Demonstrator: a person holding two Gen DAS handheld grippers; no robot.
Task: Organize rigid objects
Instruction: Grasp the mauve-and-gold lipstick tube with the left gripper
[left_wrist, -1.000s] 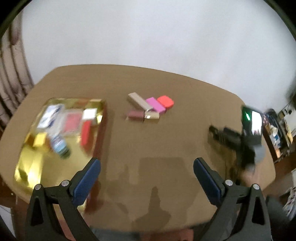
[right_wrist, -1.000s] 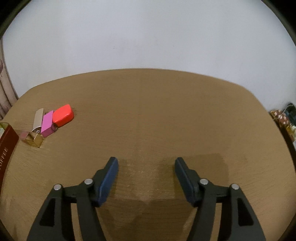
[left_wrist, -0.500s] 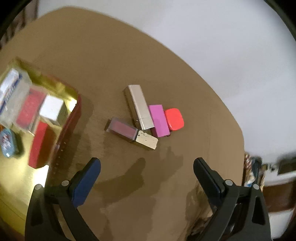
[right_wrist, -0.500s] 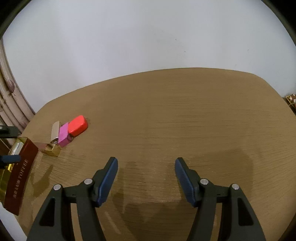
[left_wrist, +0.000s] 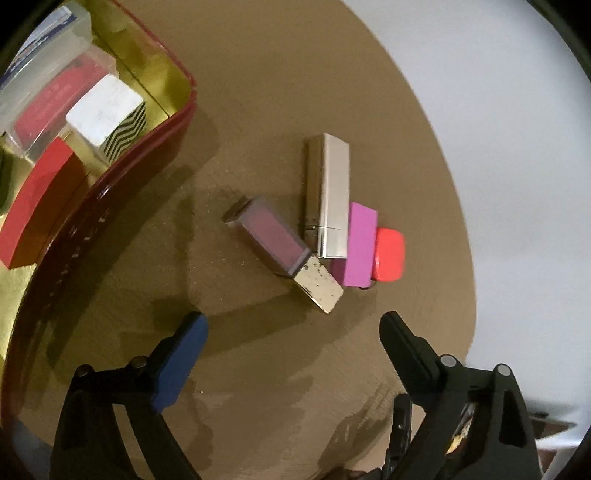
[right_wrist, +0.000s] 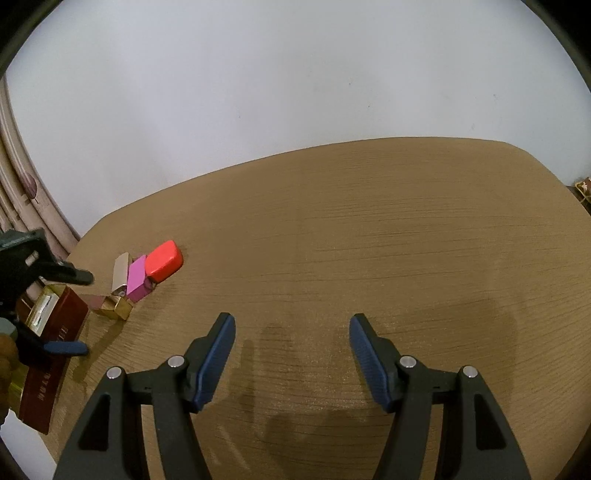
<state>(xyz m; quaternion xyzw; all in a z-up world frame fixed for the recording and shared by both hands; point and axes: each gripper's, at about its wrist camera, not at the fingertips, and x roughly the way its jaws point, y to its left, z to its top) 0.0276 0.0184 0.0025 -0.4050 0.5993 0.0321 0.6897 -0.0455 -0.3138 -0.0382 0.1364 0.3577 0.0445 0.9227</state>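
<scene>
Table: a brown wooden table (right_wrist: 369, 229) carries everything; its far edge runs along a pale wall.
Tin: a red tin (left_wrist: 122, 177) with a gold inside sits at the table's left edge; only part of it shows.
In the tin: a white box with a black zigzag side (left_wrist: 107, 114), a red block (left_wrist: 40, 199) and a clear-cased red item (left_wrist: 48, 99) lie inside, close together.
Loose cluster: four small things lie touching on the table just right of the tin, nearer the far edge than the near one.
Silver tube: the silver tube (left_wrist: 327, 192) lies flat, its long axis running from the near edge to the far edge in the left wrist view, cap end toward the near edge.
Mauve tube: the mauve tube with the gold cap (left_wrist: 284, 251) lies flat on a slant, gold cap toward the near right, clear end toward the tin; its cap end touches the silver tube's near end.
Pink block: the pink block (left_wrist: 356, 245) lies alongside the silver tube, parallel to it.
Red case: the red case (left_wrist: 388, 254) lies against the pink block's far side from the tubes.
Left gripper: the left gripper (left_wrist: 293, 332) points steeply down over the table just short of the cluster; its jaws are wide and closing, with bare table between them.
Right gripper: the right gripper (right_wrist: 291, 343) hangs over the middle of the table, well apart from the cluster, jaws apart and holding nothing.
</scene>
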